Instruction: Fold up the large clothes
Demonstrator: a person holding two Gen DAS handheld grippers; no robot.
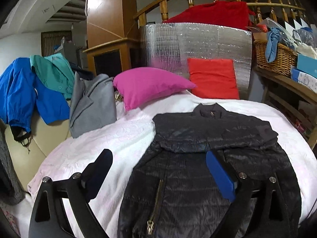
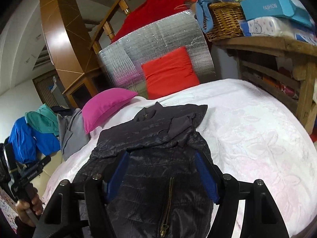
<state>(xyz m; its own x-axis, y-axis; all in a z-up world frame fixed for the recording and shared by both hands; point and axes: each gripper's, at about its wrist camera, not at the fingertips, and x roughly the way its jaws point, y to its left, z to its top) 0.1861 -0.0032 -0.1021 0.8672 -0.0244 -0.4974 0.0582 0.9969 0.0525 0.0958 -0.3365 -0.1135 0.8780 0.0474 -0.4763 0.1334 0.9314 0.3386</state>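
A black quilted jacket (image 1: pixel 208 158) with a brass zipper lies flat on the white bedspread (image 1: pixel 118 138), its sleeves folded across the chest. My left gripper (image 1: pixel 158 156) is open and empty, hovering above the jacket's left edge. In the right wrist view the same jacket (image 2: pixel 158 148) lies below my right gripper (image 2: pixel 162 158), which is open over its middle, with the blue pads (image 2: pixel 206 176) apart on either side of the zipper. The left tool and the hand holding it show at the far left (image 2: pixel 25 180).
A pink pillow (image 1: pixel 146 85) and a red cushion (image 1: pixel 214 77) lie at the head of the bed against a silver foil panel (image 1: pixel 198 43). Grey, teal and blue garments (image 1: pixel 39 91) hang at the left. A wooden shelf with a wicker basket (image 1: pixel 275 57) stands at the right.
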